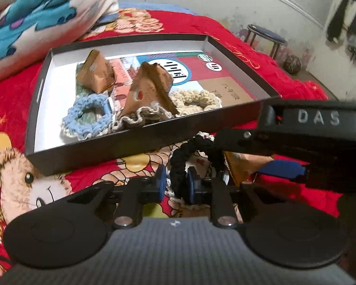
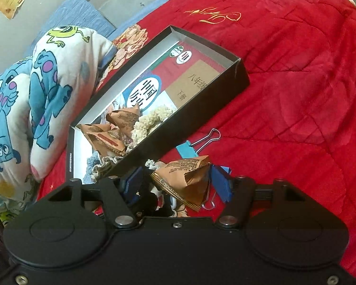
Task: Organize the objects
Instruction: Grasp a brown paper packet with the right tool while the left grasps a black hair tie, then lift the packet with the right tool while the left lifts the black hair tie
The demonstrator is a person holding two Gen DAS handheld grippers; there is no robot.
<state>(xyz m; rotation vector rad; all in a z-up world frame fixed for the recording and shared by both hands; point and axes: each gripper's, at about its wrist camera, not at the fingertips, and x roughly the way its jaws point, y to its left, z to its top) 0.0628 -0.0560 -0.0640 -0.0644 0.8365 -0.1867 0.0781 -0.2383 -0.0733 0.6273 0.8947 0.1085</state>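
A black shallow box point(image 1: 121, 142) lies on the red blanket and holds a book, two brown snack packets point(image 1: 97, 73), a blue crochet scrunchie point(image 1: 87, 116) and a cream one point(image 1: 197, 97). In front of the box, my left gripper point(image 1: 176, 185) is shut on a black scrunchie point(image 1: 180, 163). My right gripper point(image 2: 178, 182) has its jaws around a brown triangular snack packet point(image 2: 185, 178); whether they press it I cannot tell. It enters the left wrist view from the right point(image 1: 296, 140).
Blue binder clips point(image 2: 189, 149) lie on the blanket beside the box's near corner. A cartoon-print quilt point(image 2: 47, 90) is bunched at the left of the box. A stool point(image 1: 265, 35) stands beyond the bed.
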